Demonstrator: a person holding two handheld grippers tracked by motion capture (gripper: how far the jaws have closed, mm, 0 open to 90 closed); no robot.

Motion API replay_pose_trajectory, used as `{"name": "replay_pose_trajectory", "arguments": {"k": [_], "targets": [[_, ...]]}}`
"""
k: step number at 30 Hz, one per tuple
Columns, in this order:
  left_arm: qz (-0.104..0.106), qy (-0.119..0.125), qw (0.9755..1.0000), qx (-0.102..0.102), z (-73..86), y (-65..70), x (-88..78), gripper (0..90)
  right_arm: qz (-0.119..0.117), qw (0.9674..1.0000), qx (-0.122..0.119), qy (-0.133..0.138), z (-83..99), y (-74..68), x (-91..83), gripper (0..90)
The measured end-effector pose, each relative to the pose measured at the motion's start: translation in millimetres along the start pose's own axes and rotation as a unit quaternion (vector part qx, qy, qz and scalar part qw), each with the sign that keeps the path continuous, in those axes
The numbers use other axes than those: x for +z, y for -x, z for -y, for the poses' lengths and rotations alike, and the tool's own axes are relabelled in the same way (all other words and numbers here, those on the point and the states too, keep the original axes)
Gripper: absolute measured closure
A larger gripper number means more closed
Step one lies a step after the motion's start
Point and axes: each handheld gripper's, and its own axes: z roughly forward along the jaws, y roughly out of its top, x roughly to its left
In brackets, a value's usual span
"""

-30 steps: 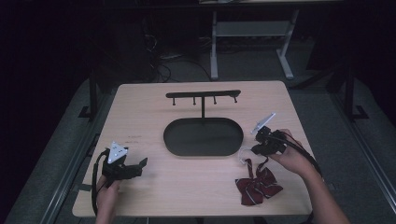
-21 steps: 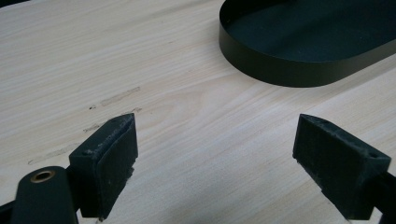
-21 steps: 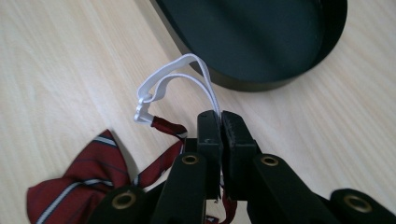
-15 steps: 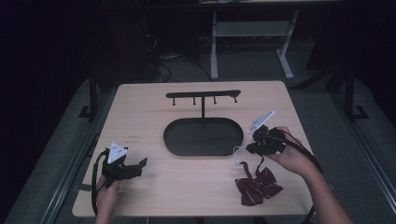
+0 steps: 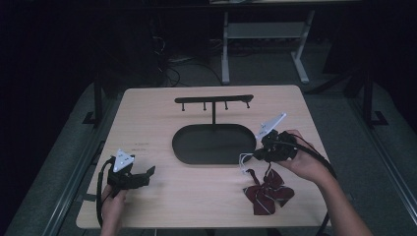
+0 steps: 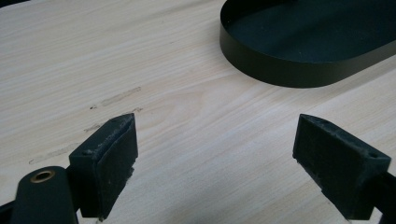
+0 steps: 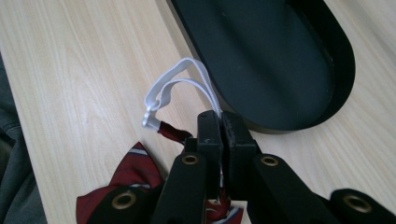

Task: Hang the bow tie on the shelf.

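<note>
A dark red striped bow tie (image 5: 268, 192) lies on the table at the front right, its white elastic strap (image 5: 244, 161) looping up from it. My right gripper (image 5: 257, 154) is shut on that white strap (image 7: 187, 79), just in front of the black oval tray (image 5: 214, 146); the loop sticks out past the closed jaws and the bow tie (image 7: 135, 172) hangs below them. My left gripper (image 5: 147, 173) rests at the front left of the table, open, with bare wood between its pads (image 6: 114, 154).
A black rack with several small hooks (image 5: 214, 100) stands on a post at the tray's far side. The tray's rim (image 6: 280, 74) lies ahead of the left gripper and the tray (image 7: 280, 60) close beyond the right one. Dark floor and a table frame lie behind.
My right gripper has risen and shifted left toward the tray, pulling the white strap up from the bow tie. The left gripper has stayed where it was.
</note>
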Motion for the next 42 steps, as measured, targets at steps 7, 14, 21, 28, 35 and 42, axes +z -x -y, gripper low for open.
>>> {"name": "replay_pose_trajectory", "arguments": {"k": [7,14,21,28,35,42], "targets": [[-0.001,-0.001,1.0,-0.003,0.3,-0.4,0.9,13.5,-0.01,0.9999,-0.006,0.011,-5.8,0.0,-2.4,86.6],[0.0,0.0,1.0,-0.001,0.1,-0.5,2.1,13.5,-0.014,0.9996,-0.017,0.02,-15.9,0.2,-8.6,86.7],[-0.001,0.0,1.0,-0.005,0.1,-1.5,1.0,13.5,-0.017,0.9993,-0.021,0.025,-23.6,-0.4,-10.7,86.7],[-0.002,0.002,1.0,-0.006,0.6,-2.7,-0.2,13.5,-0.018,0.999,-0.031,0.026,-33.6,-1.3,-12.8,86.7],[-0.002,0.0,1.0,-0.004,0.5,-3.0,-1.0,13.5,-0.015,0.9989,-0.034,0.029,-41.2,-0.9,-15.9,86.7],[-0.004,0.003,1.0,-0.007,0.1,-4.2,-2.3,13.5,-0.016,0.9986,-0.039,0.033,-48.5,1.1,-17.0,86.7]]}}
